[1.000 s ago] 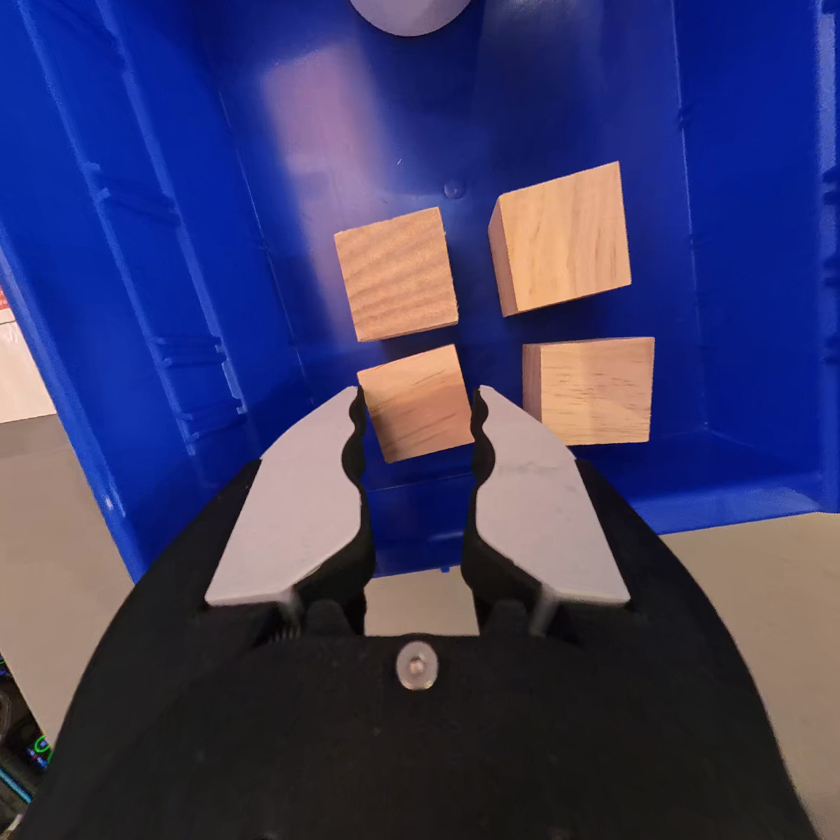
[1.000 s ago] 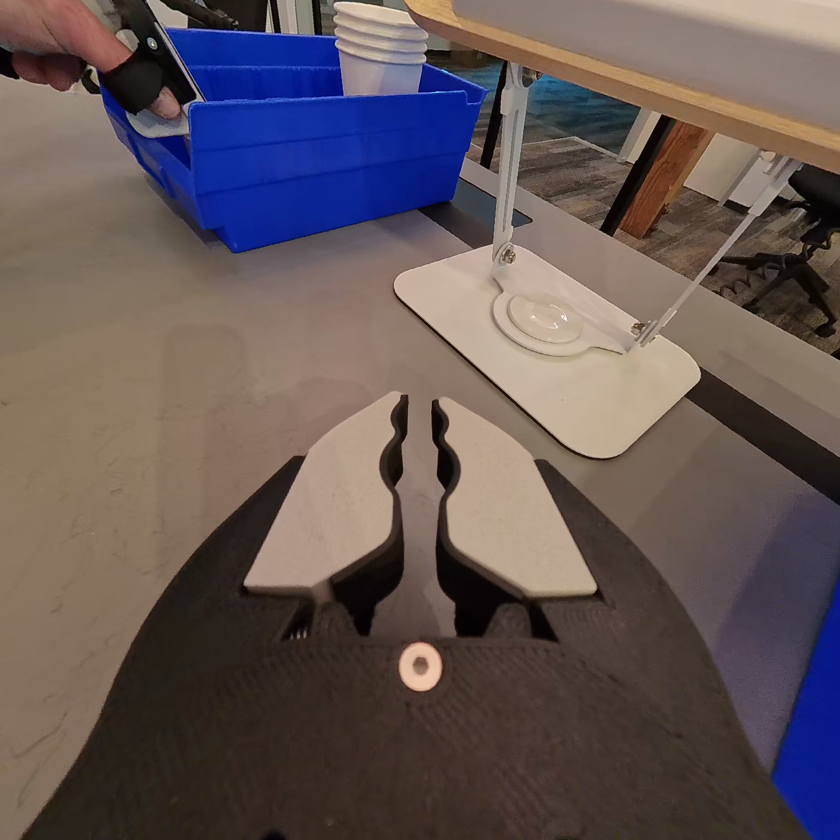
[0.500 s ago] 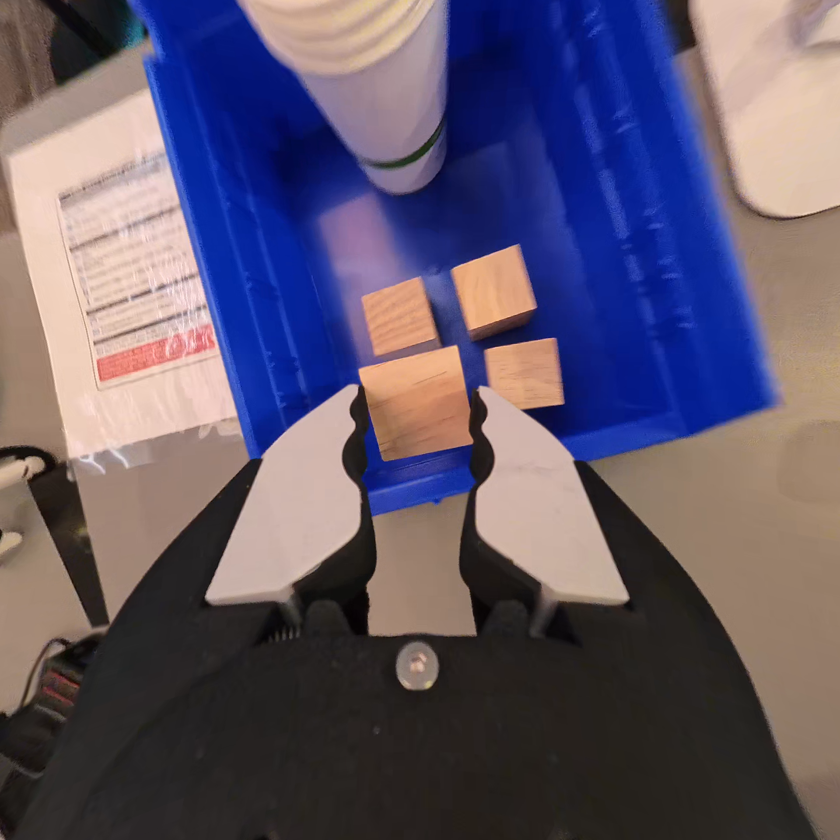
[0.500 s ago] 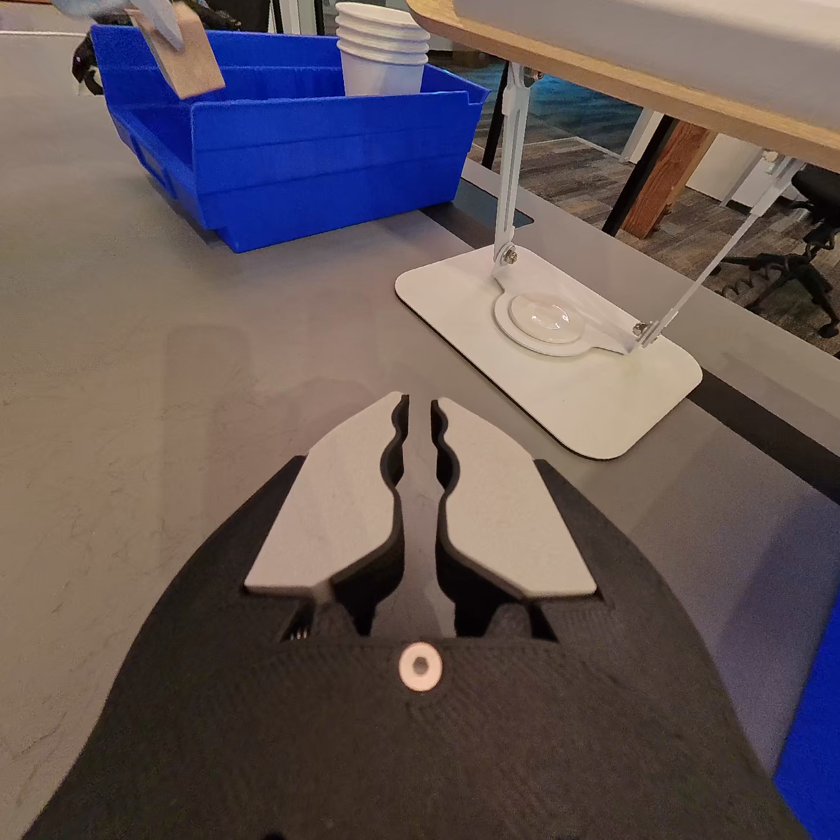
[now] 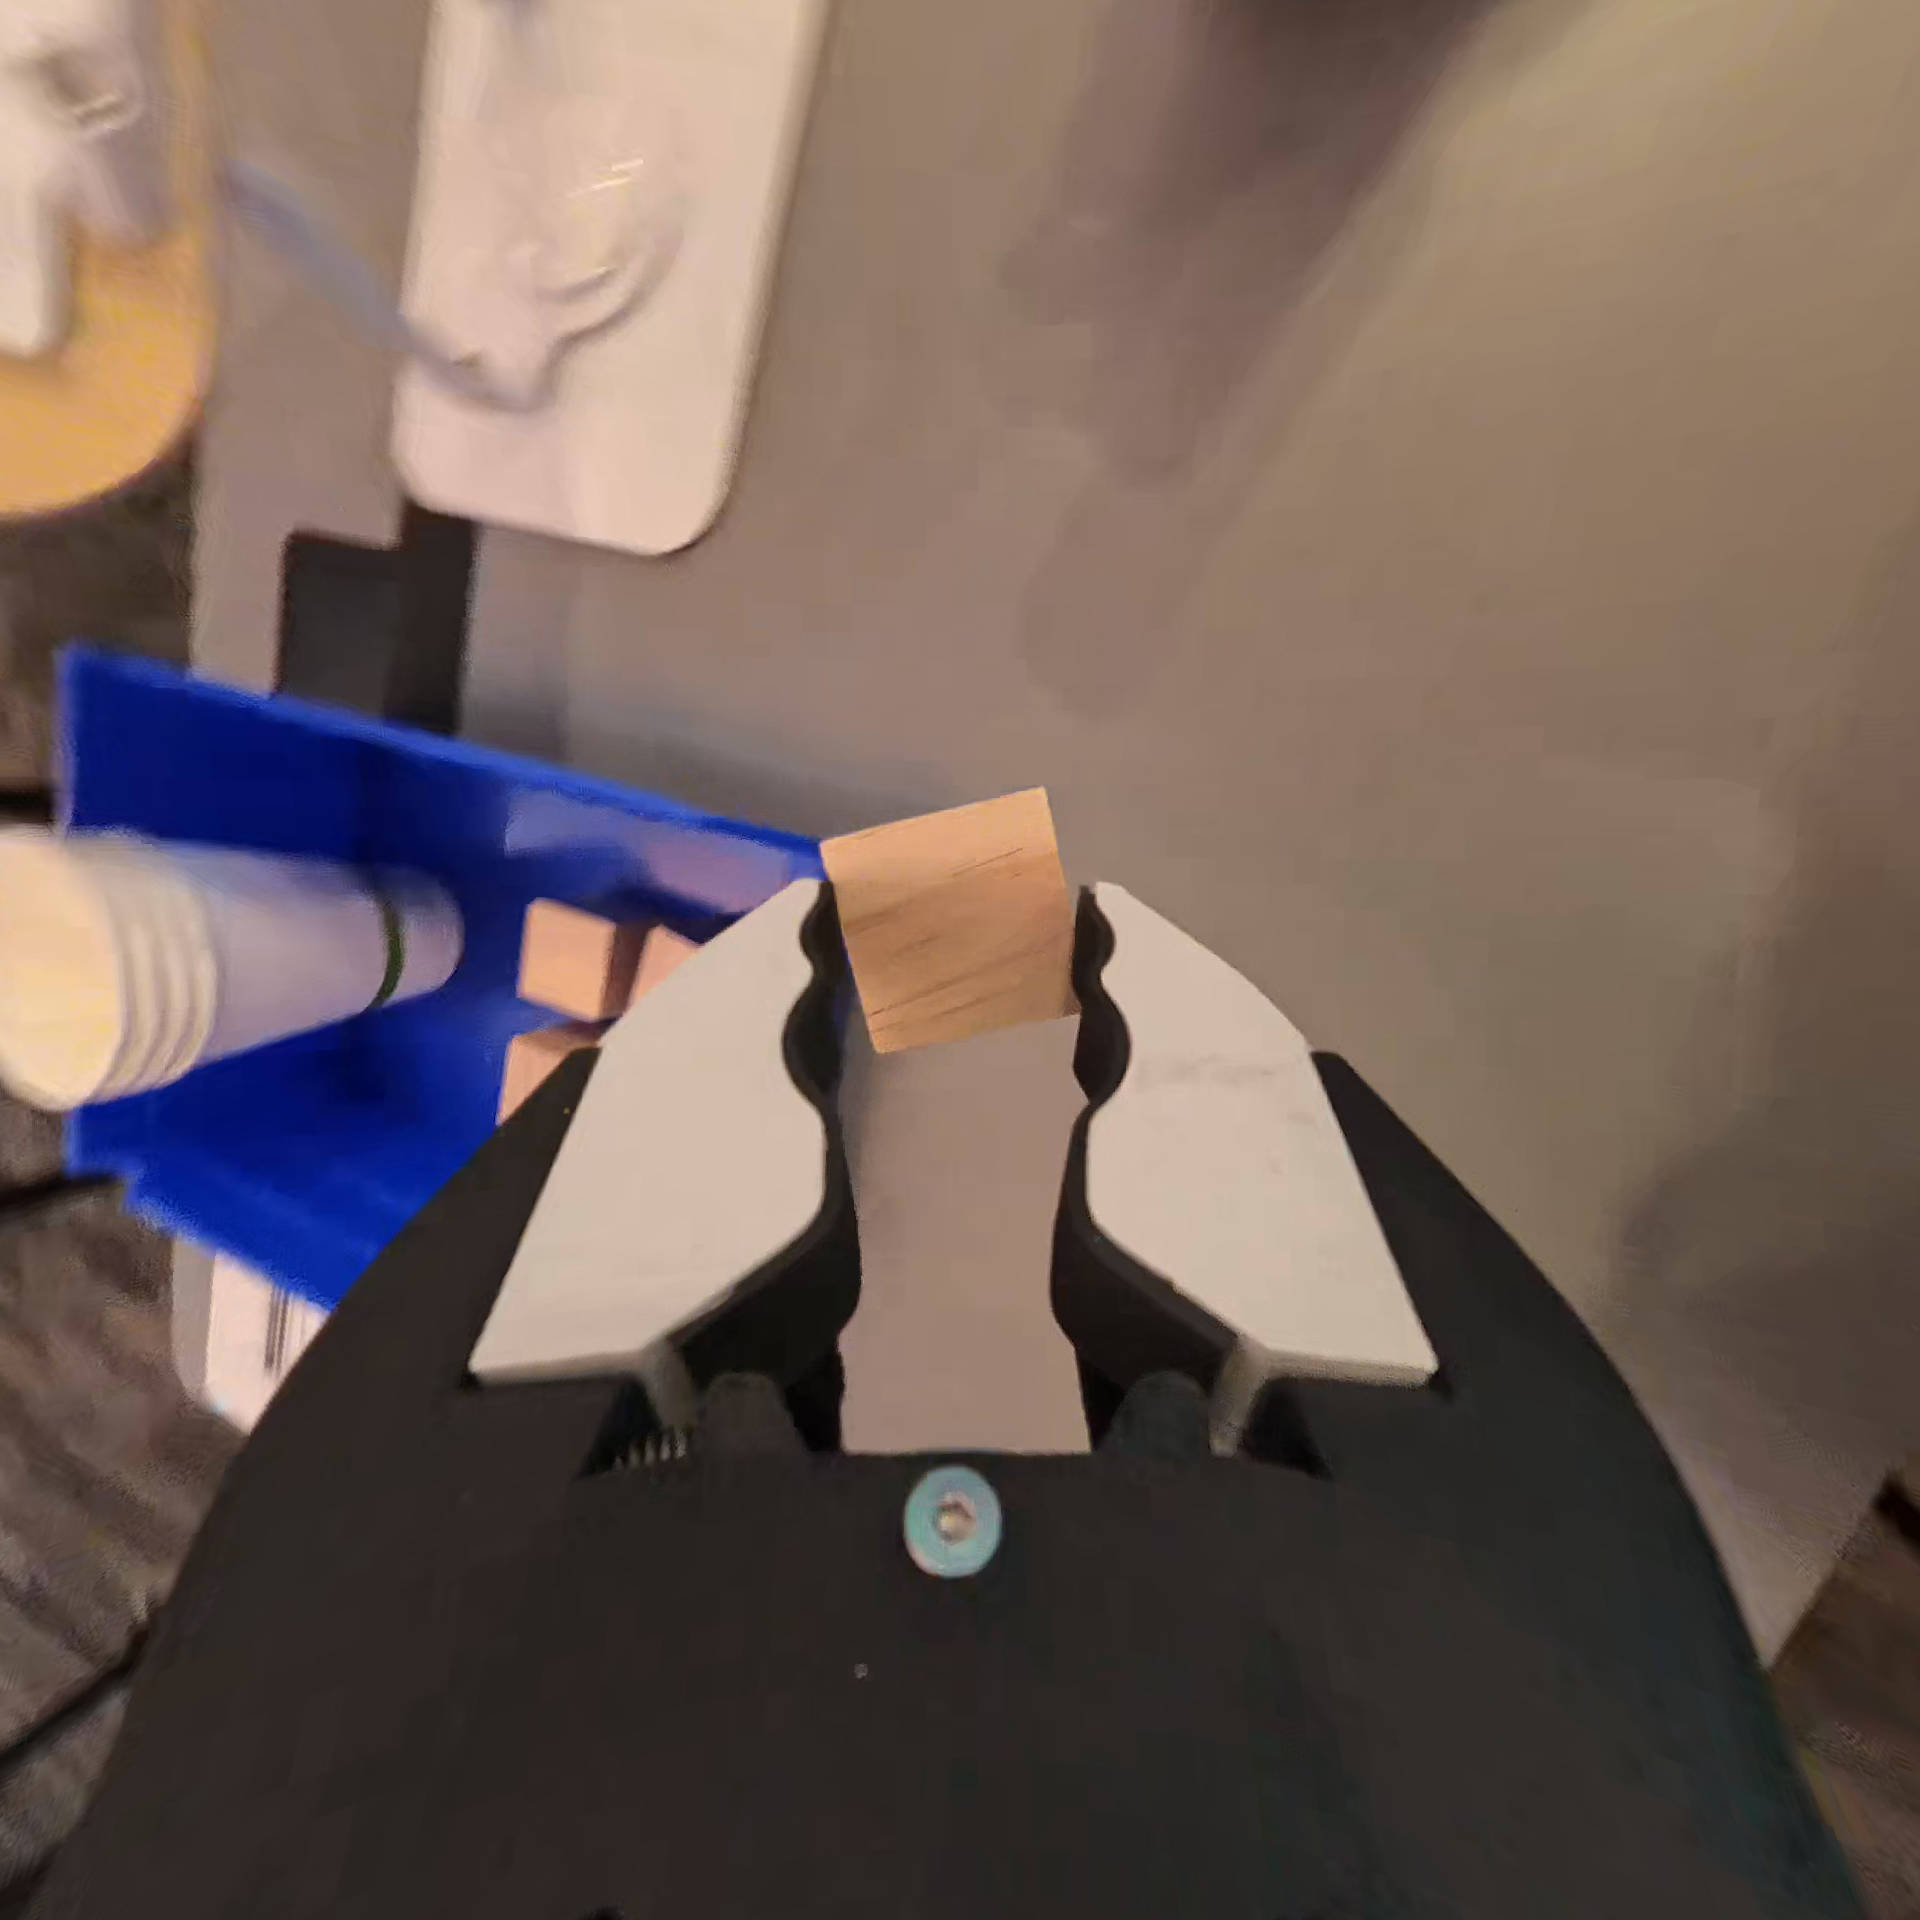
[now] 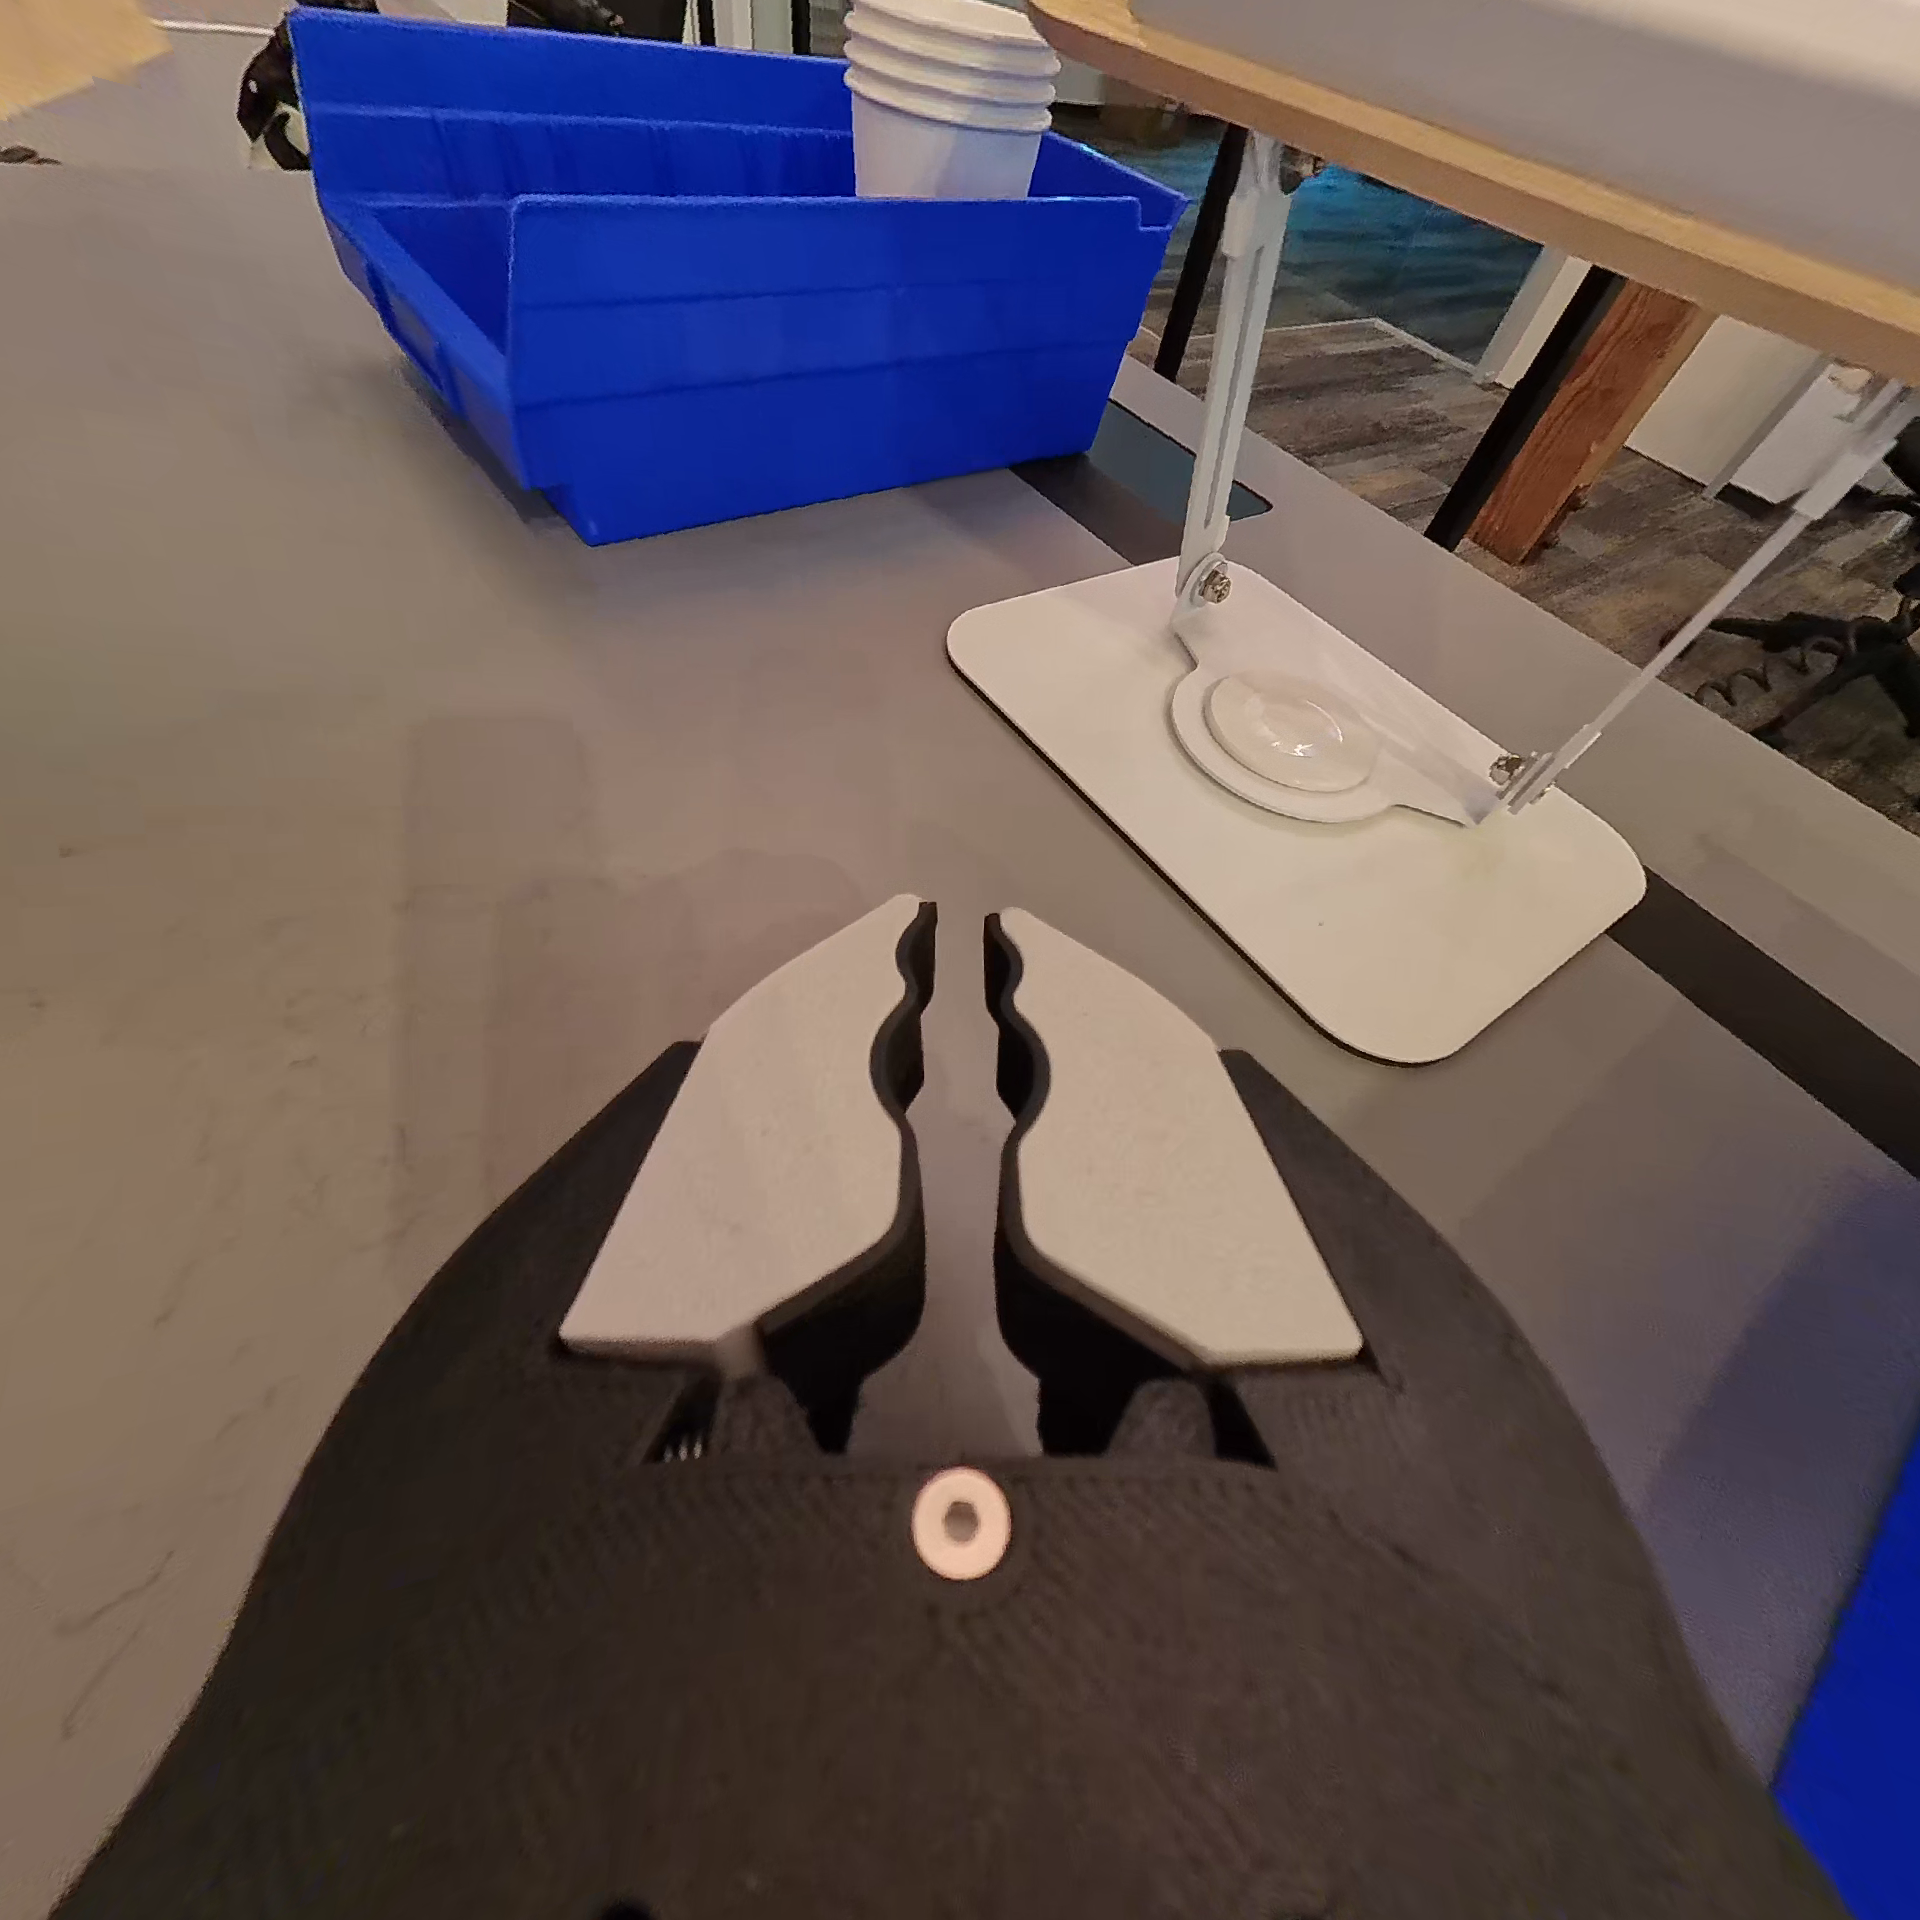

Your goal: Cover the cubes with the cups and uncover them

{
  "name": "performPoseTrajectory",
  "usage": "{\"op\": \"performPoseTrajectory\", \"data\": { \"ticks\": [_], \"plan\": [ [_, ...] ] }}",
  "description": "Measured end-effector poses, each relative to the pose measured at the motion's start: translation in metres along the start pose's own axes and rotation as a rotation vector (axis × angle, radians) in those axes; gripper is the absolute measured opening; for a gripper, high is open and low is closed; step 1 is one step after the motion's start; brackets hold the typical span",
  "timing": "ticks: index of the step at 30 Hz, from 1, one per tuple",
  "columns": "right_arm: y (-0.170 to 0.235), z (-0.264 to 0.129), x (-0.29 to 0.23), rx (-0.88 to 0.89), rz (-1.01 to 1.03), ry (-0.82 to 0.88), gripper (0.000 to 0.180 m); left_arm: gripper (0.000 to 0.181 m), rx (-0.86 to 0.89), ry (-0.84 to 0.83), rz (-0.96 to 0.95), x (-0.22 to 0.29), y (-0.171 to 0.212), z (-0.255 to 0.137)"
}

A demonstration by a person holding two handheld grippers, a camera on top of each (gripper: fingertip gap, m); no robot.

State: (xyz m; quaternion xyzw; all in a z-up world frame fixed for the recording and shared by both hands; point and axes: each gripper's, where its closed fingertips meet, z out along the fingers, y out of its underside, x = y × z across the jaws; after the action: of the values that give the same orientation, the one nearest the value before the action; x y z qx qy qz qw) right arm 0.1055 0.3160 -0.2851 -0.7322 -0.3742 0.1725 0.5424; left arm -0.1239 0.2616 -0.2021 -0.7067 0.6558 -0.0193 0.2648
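You are at the setting-out step: your left gripper (image 5: 954, 914) is clenched on one wooden cube (image 5: 954, 920), pinched between the tips of its two fingers and held in the air over the grey worktop (image 5: 1403, 623), just outside the near corner of the blue bin (image 5: 260, 1132). No cube is covered yet, so I judge the task is only at its beginning.

The next move, as I see it, calls for you to lower the cube flat onto a bare part of the worktop, with room all around it for a cup to go over. The cube sits a little turned between the fingers, so bring it down level before you let go, or it may tip onto an edge.

The other cubes (image 5: 566, 961) lie in the bin, partly hidden behind your left gripper; I cannot count them here. The stack of white cups (image 6: 948, 99) stands upright at the far end of the same bin.

Your right gripper (image 6: 961, 920) holds nothing; its jaws are almost together, with only a narrow gap, and it hangs low above the worktop.

Mind the white stand base (image 6: 1351, 914) on the worktop to the right, and the wooden shelf (image 6: 1455, 197) it carries above. The left view is blurred, so fine detail there is uncertain.
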Motion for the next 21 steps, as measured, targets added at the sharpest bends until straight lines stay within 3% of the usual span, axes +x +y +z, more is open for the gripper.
{"op": "performPoseTrajectory", "data": {
  "ticks": [11, 21],
  "plan": [
    [0.003, 0.003, -0.007, -0.027, -0.038, -0.024, 0.009, 0.043, -0.026, 0.316, 0.161, 0.091, 0.066, 0.015],
    [0.006, 0.004, -0.010, -0.045, -0.057, -0.030, 0.008, 0.043, -0.073, 0.413, 0.280, 0.109, 0.082, 0.039]
  ]
}}
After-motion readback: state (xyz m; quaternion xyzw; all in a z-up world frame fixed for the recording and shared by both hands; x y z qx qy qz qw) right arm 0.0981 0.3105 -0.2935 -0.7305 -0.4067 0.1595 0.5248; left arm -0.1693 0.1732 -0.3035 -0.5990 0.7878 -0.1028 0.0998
